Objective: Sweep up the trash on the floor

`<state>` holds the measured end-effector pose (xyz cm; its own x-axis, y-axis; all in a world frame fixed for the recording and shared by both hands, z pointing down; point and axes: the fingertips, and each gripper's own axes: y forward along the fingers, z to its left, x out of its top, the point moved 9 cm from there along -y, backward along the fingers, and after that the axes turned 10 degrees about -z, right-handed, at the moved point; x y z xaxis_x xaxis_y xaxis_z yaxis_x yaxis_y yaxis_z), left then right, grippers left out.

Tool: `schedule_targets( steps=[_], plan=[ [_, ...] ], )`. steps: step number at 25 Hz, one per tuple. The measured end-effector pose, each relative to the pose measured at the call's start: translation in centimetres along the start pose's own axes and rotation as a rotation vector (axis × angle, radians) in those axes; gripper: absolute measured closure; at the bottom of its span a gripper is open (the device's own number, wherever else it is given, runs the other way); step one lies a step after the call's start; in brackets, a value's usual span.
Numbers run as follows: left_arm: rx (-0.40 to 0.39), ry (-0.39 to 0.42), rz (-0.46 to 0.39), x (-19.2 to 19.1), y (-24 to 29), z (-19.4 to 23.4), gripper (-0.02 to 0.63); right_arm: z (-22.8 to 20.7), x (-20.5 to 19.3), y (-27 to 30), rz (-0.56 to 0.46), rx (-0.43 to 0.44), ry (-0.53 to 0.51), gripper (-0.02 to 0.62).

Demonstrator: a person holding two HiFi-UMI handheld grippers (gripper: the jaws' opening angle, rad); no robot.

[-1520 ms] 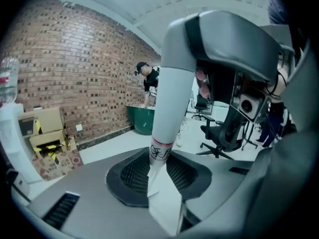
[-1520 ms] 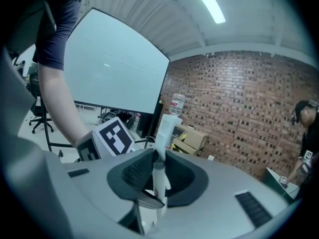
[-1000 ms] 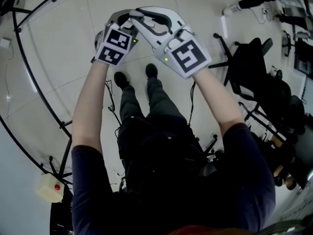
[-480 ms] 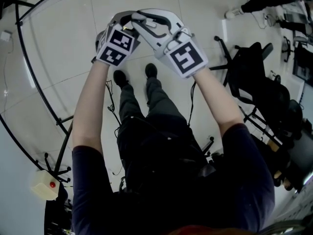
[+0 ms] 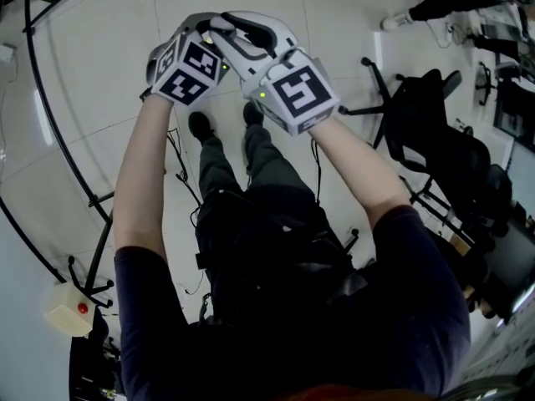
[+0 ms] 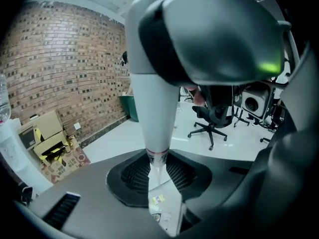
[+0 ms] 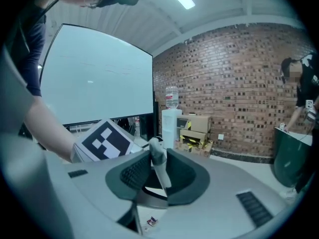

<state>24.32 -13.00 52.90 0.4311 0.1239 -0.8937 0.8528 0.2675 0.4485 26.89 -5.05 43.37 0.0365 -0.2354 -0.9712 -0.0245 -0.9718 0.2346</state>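
Note:
A white handle (image 6: 154, 108) with a red ring low on it runs up between my left gripper's (image 6: 159, 171) dark pads, which are shut on it. Higher on the same handle sits my right gripper (image 6: 219, 39), its grey body filling the top of the left gripper view. In the right gripper view the handle's rounded top end (image 7: 158, 158) stands slanted between the pads of the right gripper (image 7: 158, 171); its jaws have just been opening and still touch the handle. The head view shows the left gripper (image 5: 196, 25) and the right gripper (image 5: 230, 28) close together above the floor. Small scraps (image 7: 151, 221) lie on the floor below.
My shoes (image 5: 201, 125) stand on pale floor tiles. Black office chairs (image 5: 426, 115) crowd the right, a curved black rail (image 5: 50, 132) the left, with a yellow box (image 5: 68, 309) at its foot. Cardboard boxes (image 6: 50, 138) and a green bin (image 7: 289, 153) stand by the brick wall.
In the head view both grippers have shifted together toward the upper left and rolled a little. They stay side by side on the handle.

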Motion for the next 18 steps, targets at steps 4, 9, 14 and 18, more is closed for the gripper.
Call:
schedule_targets(
  steps=[4,9,14,18],
  plan=[
    [-0.002,-0.004,0.016,-1.1,-1.9,0.1,0.505,2.2,0.0,0.9,-0.005,-0.013,0.062,0.480],
    [-0.015,0.005,0.040,-1.8,-4.0,0.0,0.505,4.3,0.2,1.2,-0.020,-0.027,0.115,0.479],
    [-0.004,-0.014,0.051,-2.5,-6.5,0.0,0.505,6.2,0.7,1.8,-0.034,-0.017,0.132,0.479],
    [0.000,-0.004,0.072,-3.3,-8.2,-0.5,0.505,8.2,0.5,2.0,-0.029,0.002,0.149,0.477]
  ],
)
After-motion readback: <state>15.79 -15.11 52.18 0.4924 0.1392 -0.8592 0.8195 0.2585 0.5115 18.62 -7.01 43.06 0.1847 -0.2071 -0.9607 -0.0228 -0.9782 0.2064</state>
